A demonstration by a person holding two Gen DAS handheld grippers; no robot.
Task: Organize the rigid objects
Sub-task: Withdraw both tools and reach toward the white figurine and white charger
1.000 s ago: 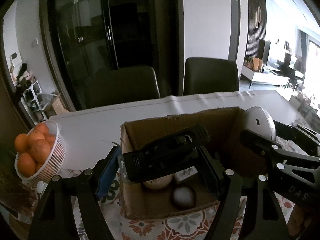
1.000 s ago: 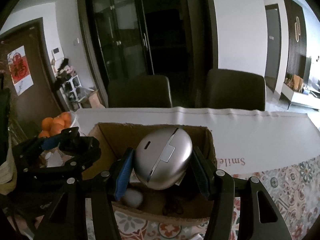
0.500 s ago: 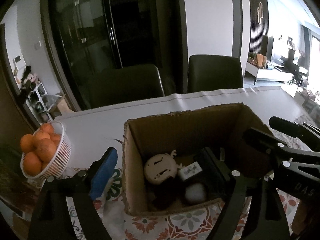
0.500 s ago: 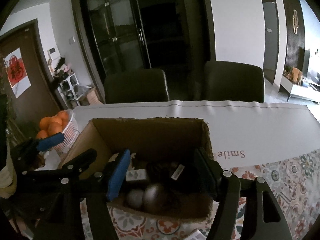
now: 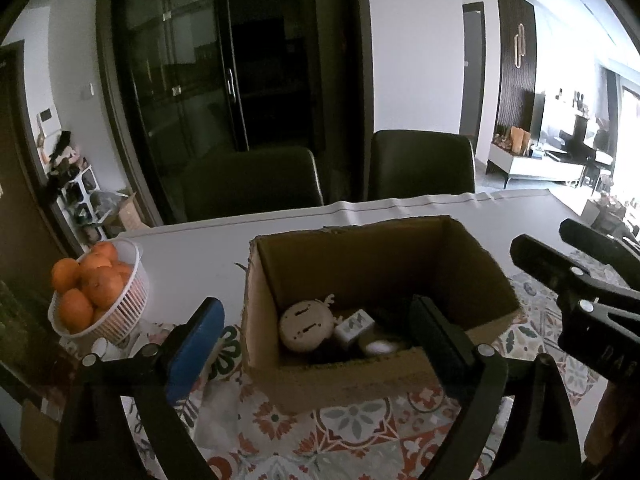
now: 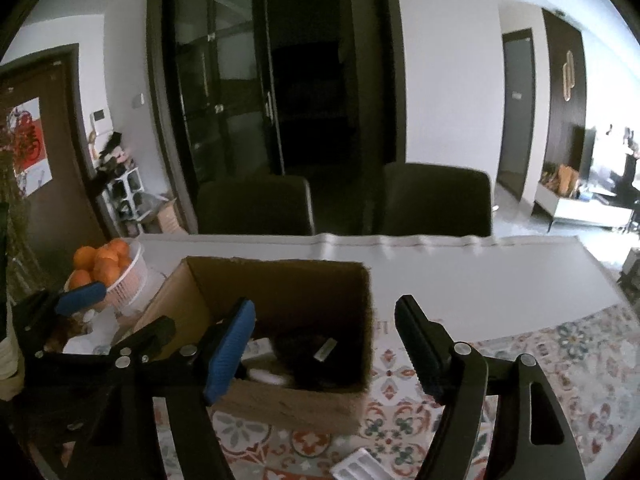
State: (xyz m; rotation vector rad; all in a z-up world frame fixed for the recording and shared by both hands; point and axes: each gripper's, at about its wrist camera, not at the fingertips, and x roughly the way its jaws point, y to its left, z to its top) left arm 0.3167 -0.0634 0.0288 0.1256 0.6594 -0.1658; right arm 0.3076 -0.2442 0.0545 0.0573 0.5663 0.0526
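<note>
An open cardboard box (image 5: pixel 460 248) (image 6: pixel 280 280) stands on the patterned cloth. Inside lie a round cream toy face (image 5: pixel 306 326), a small white box (image 5: pixel 355 324), a white rounded thing (image 5: pixel 380 347) and dark items (image 6: pixel 316 356). My left gripper (image 5: pixel 320 340) is open and empty, its fingers spread at the box's near side. My right gripper (image 6: pixel 324 336) is open and empty, above the box's right near corner. It also shows at the right of the left wrist view (image 5: pixel 576 276).
A white basket of oranges (image 5: pixel 96 300) (image 6: pixel 116 272) stands left of the box. A white ribbed object (image 6: pixel 356 466) lies on the cloth near the front. Two dark chairs (image 5: pixel 420 164) stand behind the white table (image 6: pixel 480 280).
The left gripper let go of a black device and the right let go of a silver oval device; both fell into the box. Both grippers opened and drew back.
</note>
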